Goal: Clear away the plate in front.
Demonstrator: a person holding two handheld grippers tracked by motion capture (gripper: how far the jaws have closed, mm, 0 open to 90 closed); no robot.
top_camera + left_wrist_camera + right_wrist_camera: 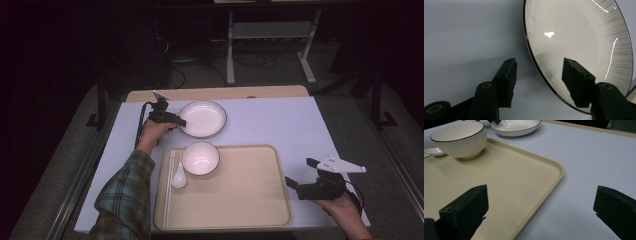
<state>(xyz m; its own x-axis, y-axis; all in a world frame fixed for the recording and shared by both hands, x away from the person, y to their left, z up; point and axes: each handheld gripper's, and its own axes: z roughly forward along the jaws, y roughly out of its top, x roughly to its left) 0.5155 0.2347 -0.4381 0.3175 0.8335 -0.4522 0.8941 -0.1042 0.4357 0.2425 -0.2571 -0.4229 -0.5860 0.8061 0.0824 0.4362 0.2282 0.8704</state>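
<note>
The left gripper (176,123) sits at the near-left rim of the plate (202,119), with its jaws apart and straddling that rim. In the left gripper view, one pad (578,85) lies over the plate's (579,42) inner surface, while the other pad (509,81) stands outside, over the bare table (461,37). The dark-edged rim passes between them. A gap shows on both sides, so no pad presses on the rim and the plate is not yet held.

The plate rests flat on the table beyond the far edge of the tray (240,200), well clear of it. It lies directly ahead of the left gripper, toward the table's centre. The plate is round, so no long axis governs the grip; the governing relation is rim to jaw line, and the rim crosses the gap at a slant.

The right gripper (300,182) hovers over the tray's right edge with its jaws wide apart and nothing between them. It is well apart from the plate, so the left hand is by far the nearer.

The bowl (200,158) and spoon (179,177) lie on the tray, near its far-left corner.
</note>
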